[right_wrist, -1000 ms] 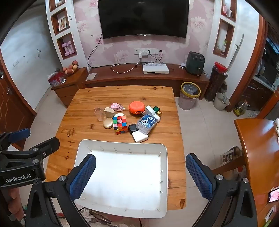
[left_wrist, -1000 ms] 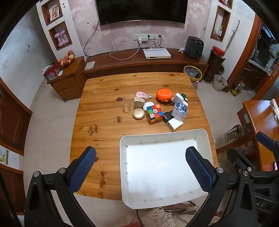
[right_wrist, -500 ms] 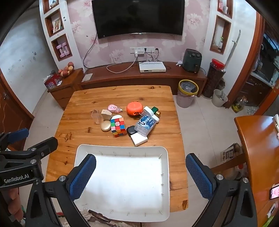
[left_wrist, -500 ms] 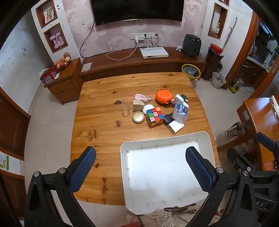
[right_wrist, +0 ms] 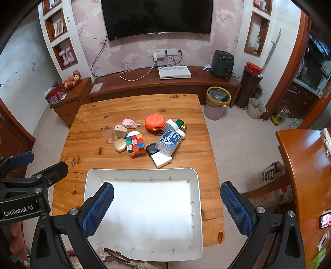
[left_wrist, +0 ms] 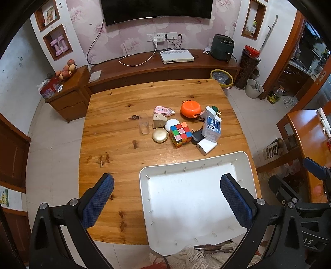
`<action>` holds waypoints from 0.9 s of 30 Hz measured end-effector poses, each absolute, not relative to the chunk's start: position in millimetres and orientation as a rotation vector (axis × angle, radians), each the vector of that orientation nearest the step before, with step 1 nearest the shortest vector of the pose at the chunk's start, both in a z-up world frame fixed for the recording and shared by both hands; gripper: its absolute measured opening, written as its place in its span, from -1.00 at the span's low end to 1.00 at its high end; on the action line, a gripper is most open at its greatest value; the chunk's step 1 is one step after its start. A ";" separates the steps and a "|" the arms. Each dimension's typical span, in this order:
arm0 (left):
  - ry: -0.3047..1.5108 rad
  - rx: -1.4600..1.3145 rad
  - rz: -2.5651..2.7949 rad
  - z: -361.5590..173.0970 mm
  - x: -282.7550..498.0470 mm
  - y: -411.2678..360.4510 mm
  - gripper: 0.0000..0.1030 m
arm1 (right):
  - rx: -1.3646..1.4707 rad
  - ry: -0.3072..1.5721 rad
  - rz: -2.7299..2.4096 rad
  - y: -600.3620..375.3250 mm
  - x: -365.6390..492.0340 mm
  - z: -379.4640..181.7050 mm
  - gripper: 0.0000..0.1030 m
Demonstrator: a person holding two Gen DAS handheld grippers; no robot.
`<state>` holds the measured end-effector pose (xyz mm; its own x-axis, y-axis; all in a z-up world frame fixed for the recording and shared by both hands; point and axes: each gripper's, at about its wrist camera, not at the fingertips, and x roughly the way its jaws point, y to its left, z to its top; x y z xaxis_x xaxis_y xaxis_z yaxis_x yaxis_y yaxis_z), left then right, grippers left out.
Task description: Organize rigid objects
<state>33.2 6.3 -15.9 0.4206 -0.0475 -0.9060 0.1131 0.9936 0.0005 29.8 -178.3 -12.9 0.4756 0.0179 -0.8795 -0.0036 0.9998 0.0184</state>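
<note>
Wall-mounted television; white set-top box on the low console; black air fryer; lined wastebasket (beside table).

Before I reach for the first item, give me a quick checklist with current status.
1. Left gripper open, holding nothing: ok.
2. Right gripper open, holding nothing: ok.
3. Tray holds nothing yet, room for items: ok.
4. Power bank, nearest the tray, free on its near side: ok; its far end touches the black charger.
5. Clear box lying stable: not ok, it leans on neighbouring items.
6. Cube free to grasp: cannot tell; round tin and charger sit close beside it.
</note>
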 end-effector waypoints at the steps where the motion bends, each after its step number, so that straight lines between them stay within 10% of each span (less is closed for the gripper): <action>1: 1.133 0.065 -0.103 -16.2 33.3 6.9 0.98 | 0.015 1.078 0.010 -177.4 30.1 -12.4 1.00; 27: 1.145 0.058 -0.147 -22.2 42.3 15.0 0.98 | 0.022 1.075 -0.043 -167.9 33.3 -10.7 1.00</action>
